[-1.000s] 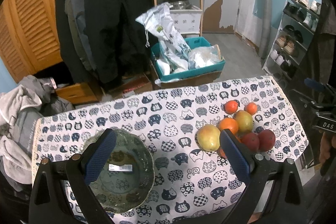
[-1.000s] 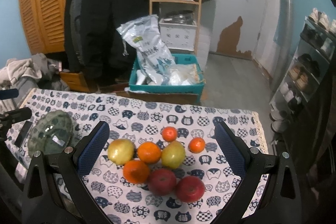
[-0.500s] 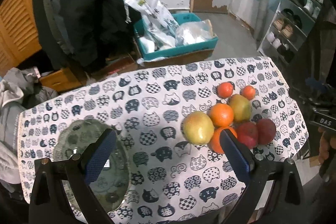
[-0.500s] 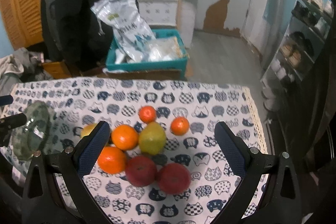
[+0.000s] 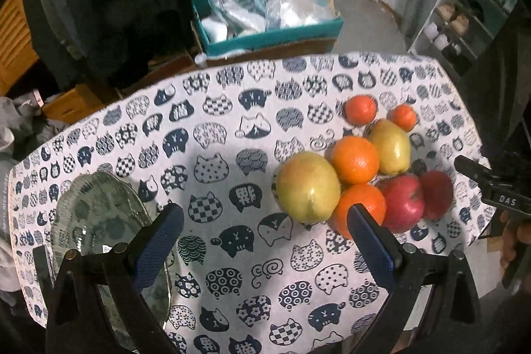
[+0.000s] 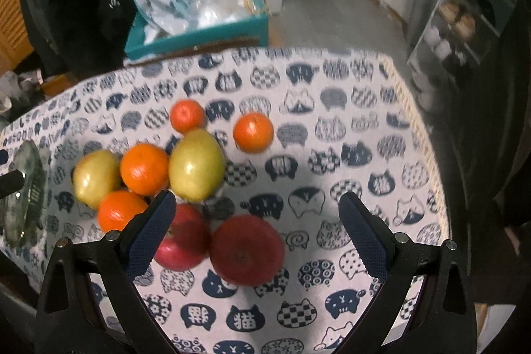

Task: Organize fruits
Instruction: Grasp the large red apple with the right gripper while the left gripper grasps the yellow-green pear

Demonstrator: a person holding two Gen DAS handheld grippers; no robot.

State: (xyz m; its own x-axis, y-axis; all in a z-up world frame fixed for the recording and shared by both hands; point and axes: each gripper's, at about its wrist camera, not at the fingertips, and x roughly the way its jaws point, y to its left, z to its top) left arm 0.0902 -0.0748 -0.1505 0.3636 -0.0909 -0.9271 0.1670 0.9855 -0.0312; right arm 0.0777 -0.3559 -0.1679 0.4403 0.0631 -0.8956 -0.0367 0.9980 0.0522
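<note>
The fruits (image 6: 186,184), yellow-green pears, oranges, small tangerines and two red apples, sit clustered on the cat-print cloth (image 6: 348,155), ahead of the right gripper (image 6: 254,218) with its fingers spread, empty. The left gripper (image 5: 265,229), also spread, has the glass bowl (image 5: 99,221) beneath its left finger.

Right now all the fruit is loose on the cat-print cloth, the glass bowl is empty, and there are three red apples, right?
Only the count is wrong: there are two red apples, as the right wrist view shows. The fruit is loose on the cat-print cloth, and the glass bowl is empty.
</note>
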